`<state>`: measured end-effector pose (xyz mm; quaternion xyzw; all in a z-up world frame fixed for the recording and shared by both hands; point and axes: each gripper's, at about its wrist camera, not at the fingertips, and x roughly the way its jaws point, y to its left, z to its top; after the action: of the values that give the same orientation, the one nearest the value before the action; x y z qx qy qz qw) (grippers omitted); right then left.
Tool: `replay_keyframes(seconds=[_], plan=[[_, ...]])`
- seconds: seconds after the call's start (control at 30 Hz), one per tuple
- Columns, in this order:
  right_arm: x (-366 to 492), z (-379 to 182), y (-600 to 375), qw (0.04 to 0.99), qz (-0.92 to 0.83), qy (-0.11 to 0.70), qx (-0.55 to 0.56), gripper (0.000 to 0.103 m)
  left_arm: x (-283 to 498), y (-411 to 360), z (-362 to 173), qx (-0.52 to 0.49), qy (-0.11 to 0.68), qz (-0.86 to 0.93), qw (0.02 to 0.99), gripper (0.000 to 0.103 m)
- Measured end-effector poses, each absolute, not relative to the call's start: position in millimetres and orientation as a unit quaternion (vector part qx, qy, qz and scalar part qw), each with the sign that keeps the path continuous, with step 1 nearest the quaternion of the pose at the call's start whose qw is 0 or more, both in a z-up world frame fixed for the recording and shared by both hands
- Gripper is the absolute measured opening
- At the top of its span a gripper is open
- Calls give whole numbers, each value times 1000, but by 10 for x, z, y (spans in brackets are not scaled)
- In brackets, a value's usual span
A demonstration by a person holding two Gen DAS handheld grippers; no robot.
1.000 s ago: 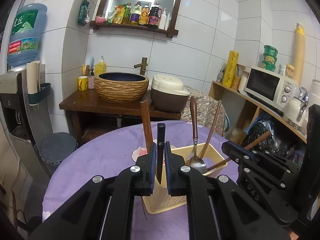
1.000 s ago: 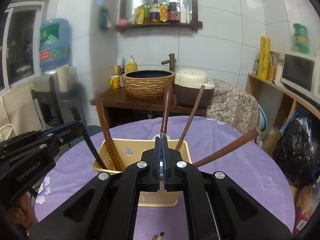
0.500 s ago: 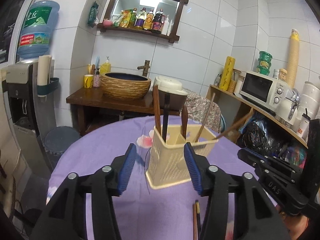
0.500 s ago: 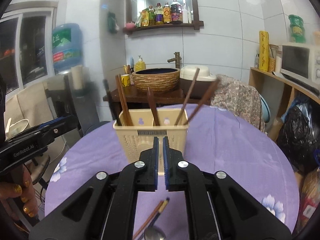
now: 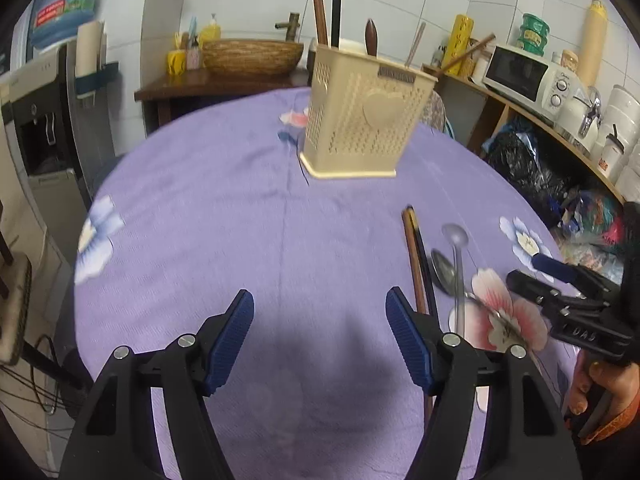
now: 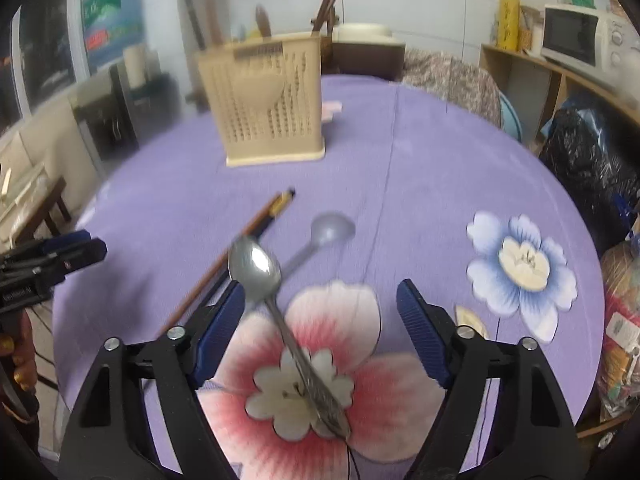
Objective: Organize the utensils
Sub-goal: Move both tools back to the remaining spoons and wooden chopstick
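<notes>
Both sets of jaws have just been opening, empty, the right gripper straddling the shiny metal spoon (the thin handle lies flat on the purple flowered worktop), so closing could pinch cloth or skid off

tablecloth: showing plain purple, printed with pink-and-white and blue-and-white flowers
basket: showing cream, with a pierced dot pattern and a plain heart on its side
metal spoon: shining silver
plastic spoon: looking pale grey
chopsticks: showing brown and black, with a yellow band near the tips
gripper pads: showing ribbed blue on black arms
microwave: showing white with a dark door
</notes>
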<state>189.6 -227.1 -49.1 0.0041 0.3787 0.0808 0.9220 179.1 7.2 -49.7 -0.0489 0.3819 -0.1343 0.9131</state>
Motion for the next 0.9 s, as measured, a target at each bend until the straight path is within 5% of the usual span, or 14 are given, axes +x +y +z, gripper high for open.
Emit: replay_keyframes(seconds=[0.37, 0.57, 0.63, 0.9], plan=[[1856, -744, -2048, 902, 80, 423, -22, 65, 1674, -231, -691, -28, 410, -171, 896, 56], [1844, -796, -2056, 897, 83, 433, -31, 37, 1628, -410, -769, -10, 423, -193, 885, 50], [1846, -790, -2080, 898, 78, 433, -33, 16, 1627, -459, -788, -7, 428, -197, 882, 48], [1801, -788, -2423, 901, 18, 434, 7, 11, 1601, -592, -837, 12, 432, -194, 881, 41]])
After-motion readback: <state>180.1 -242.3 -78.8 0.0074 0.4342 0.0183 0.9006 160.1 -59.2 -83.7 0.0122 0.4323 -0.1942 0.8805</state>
